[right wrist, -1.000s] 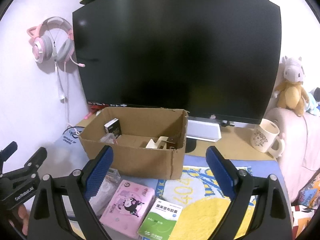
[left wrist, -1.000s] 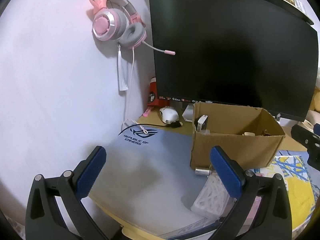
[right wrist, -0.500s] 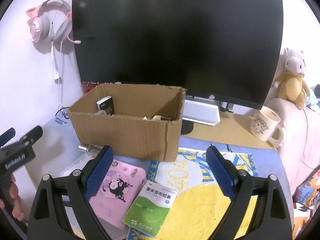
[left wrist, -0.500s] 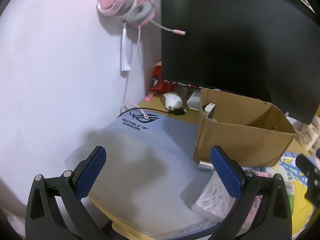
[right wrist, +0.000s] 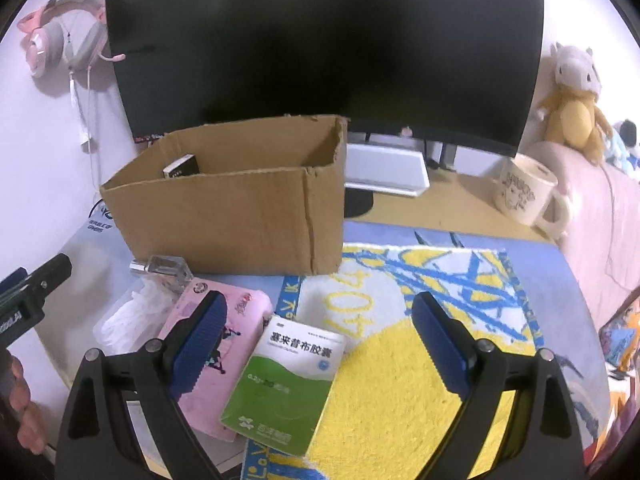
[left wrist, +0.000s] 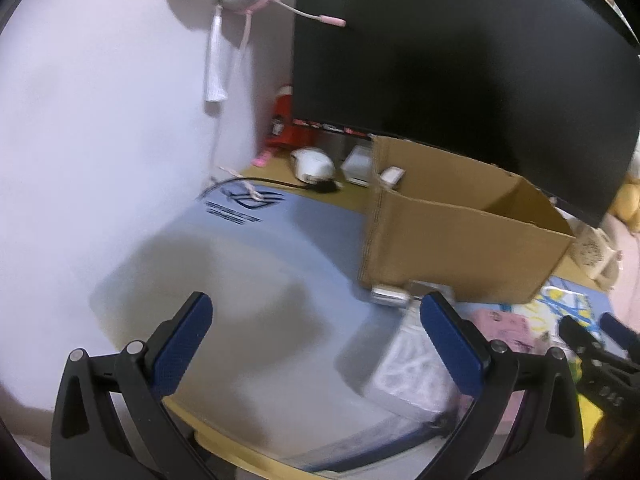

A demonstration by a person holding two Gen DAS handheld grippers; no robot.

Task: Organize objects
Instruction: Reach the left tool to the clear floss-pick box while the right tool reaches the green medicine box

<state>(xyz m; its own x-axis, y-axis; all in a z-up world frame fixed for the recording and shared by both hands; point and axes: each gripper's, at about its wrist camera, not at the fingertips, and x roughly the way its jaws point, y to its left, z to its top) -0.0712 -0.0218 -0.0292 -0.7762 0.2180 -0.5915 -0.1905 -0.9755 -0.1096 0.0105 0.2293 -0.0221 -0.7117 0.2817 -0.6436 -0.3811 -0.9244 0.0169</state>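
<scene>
Step in hand, as judged: approach — several items not yet boxed.

- Monitor (right wrist: 324,40): dark, fills the back of the desk.
- Cardboard box (right wrist: 236,212): open-topped, in front of the monitor; a small dark carton already stands inside.
- Desk mat (left wrist: 256,264): grey-blue, bare under the left gripper (left wrist: 316,340), whose jaws are spread wide and empty.
- Yellow towel (right wrist: 420,320): right of the box.
- Pink pack (right wrist: 224,344): near the box front, touching the green-and-white medicine box (right wrist: 288,384).
- Right gripper (right wrist: 320,344): jaws wide, empty, hovering over the medicine box — next move likely calls for lowering and closing across it.
- Mug (right wrist: 524,192), plush toy (right wrist: 576,96): far right.
</scene>
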